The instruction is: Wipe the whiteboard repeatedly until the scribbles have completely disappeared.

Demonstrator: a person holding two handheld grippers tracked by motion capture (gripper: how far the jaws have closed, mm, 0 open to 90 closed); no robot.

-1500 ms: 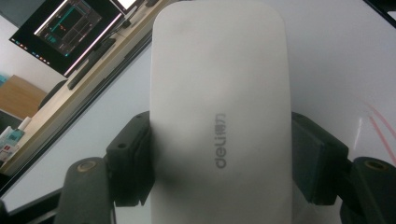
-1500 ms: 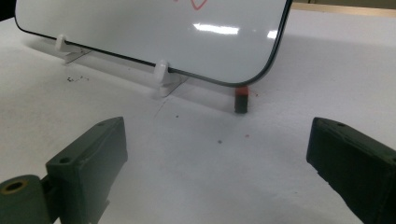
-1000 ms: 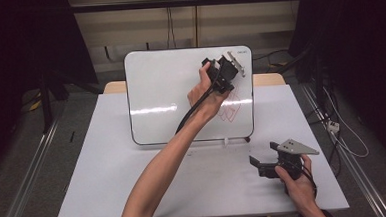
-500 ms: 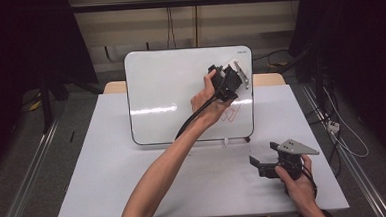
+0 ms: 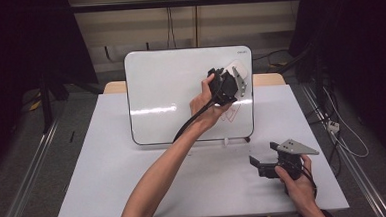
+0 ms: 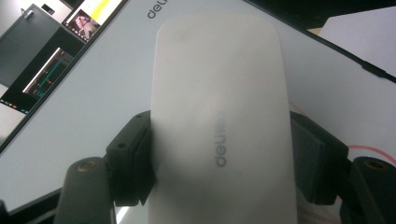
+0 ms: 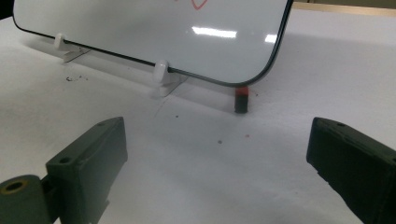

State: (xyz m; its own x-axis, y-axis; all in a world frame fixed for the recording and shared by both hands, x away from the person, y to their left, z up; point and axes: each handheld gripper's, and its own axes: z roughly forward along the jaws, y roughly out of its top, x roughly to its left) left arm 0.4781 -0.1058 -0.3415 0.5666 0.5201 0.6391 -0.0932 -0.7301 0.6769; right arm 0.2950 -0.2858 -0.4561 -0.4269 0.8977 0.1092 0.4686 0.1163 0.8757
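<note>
White eraser [image 6: 219,116] w/ grey logo, white whiteboard [image 5: 170,94] w/ black rim & red scribble [image 5: 230,114], black grippers.

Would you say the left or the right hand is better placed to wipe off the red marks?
Left: its gripper already clamps the eraser against the whiteboard, just above the red marks.

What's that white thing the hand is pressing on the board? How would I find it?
Find the whiteboard standing at the back of the table. Near its top right corner the left gripper is shut on an eraser. It is a white, rounded slab with grey "deli" lettering, unlike the red drawing below it.
</note>
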